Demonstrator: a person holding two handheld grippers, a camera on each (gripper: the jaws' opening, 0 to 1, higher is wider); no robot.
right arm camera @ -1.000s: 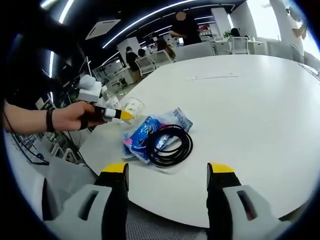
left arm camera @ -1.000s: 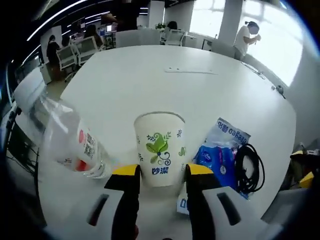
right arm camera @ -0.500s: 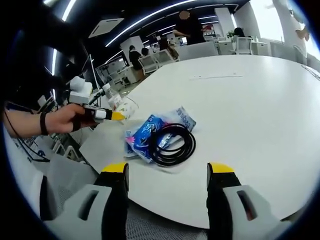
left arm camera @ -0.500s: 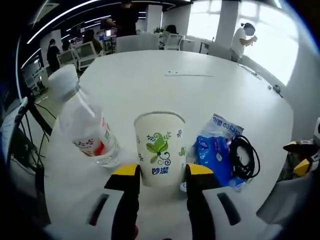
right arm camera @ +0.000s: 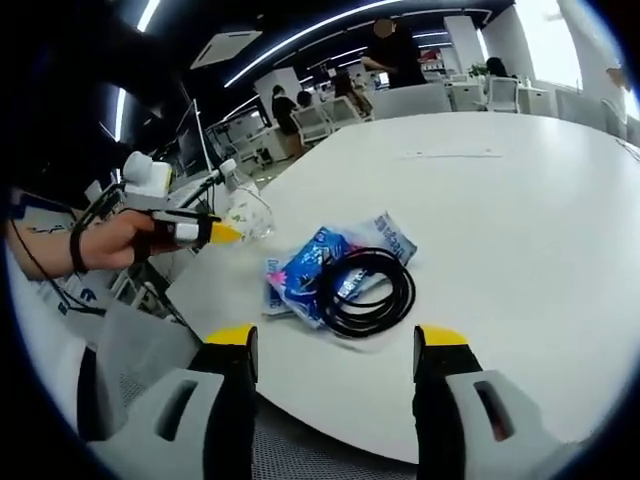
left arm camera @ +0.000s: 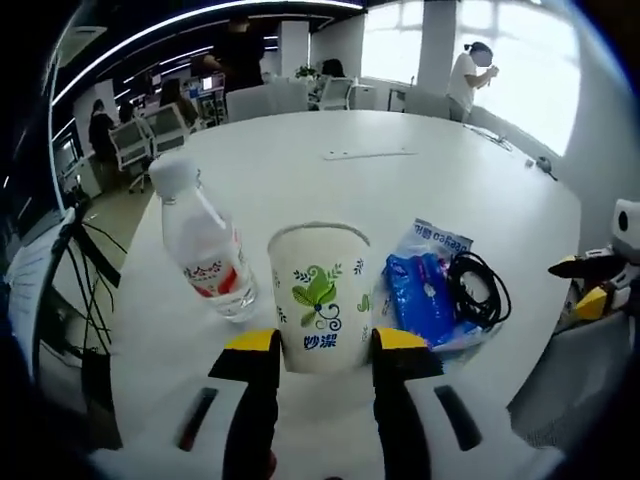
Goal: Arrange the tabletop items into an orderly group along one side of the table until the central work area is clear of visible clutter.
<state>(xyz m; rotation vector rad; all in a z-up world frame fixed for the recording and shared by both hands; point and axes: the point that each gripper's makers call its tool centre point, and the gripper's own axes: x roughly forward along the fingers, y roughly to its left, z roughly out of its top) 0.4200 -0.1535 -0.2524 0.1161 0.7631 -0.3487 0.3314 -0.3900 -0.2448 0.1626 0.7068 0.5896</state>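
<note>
Sitting btwn left gripper (left arm camera: 321,355) jaws: paper cup (left arm camera: 319,297).

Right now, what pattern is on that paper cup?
The paper cup is white with green leaves and blue swirls, clearest in the left gripper view.

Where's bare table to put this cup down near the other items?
Bare table lies beyond the cup, between the bottle and blue packet, and across the far side. It is crowded on the packet side, where the black cable lies on it.

Open-plan office: desk chairs (left arm camera: 160,120), big white table (left arm camera: 330,170), strip lights (right arm camera: 300,35).
</note>
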